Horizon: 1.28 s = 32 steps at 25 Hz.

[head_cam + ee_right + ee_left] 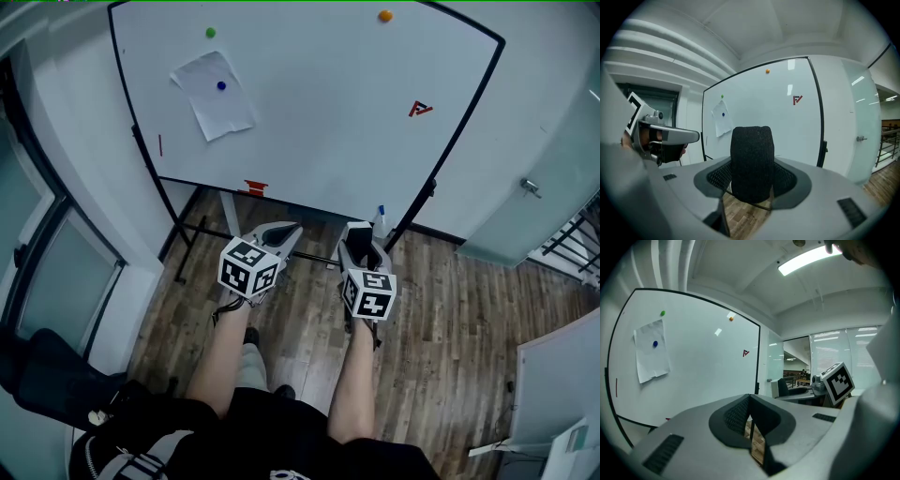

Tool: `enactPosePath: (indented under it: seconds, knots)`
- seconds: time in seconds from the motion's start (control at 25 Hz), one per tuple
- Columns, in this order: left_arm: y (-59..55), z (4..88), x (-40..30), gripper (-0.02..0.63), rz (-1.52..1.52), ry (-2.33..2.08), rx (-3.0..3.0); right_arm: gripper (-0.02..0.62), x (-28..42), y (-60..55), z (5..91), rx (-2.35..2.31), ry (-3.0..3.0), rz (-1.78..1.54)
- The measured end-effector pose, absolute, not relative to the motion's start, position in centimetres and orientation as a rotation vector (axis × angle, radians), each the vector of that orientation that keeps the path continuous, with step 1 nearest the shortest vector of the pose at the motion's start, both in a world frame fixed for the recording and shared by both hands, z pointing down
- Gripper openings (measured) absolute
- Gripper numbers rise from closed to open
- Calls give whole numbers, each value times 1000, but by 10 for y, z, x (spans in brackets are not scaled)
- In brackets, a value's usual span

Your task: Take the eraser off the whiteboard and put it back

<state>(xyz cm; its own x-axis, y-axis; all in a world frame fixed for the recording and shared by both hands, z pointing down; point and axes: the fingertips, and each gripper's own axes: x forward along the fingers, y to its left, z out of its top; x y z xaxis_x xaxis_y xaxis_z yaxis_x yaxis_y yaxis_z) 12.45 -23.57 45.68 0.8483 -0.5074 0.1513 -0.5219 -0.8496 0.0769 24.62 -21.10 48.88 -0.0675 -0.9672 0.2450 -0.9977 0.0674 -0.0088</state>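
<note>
The whiteboard (309,103) stands on its frame ahead of me, also filling the left gripper view (693,362) and the right gripper view (759,112). My right gripper (361,236) is shut on the eraser (362,251), short of the board and below its lower edge. In the right gripper view the eraser's black felt block (751,145) stands upright between the jaws of the right gripper (751,166). My left gripper (286,232) is beside it, shut and holding nothing. Its pads meet at the tips in the left gripper view (750,399).
A paper sheet (214,94) hangs under a blue magnet, with a green magnet (210,33) and an orange magnet (385,16) near the top edge. A red mark (420,109) is on the board, a red thing (255,187) on its ledge. Glass door (553,178) right.
</note>
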Motion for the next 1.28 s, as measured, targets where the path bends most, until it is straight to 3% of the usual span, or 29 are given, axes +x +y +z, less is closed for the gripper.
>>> enactPosePath:
  seconds: [1.28]
  knots:
    - [-279,498,97,18,211,-793,2814,249,218,-255,535,1913,-2107,363]
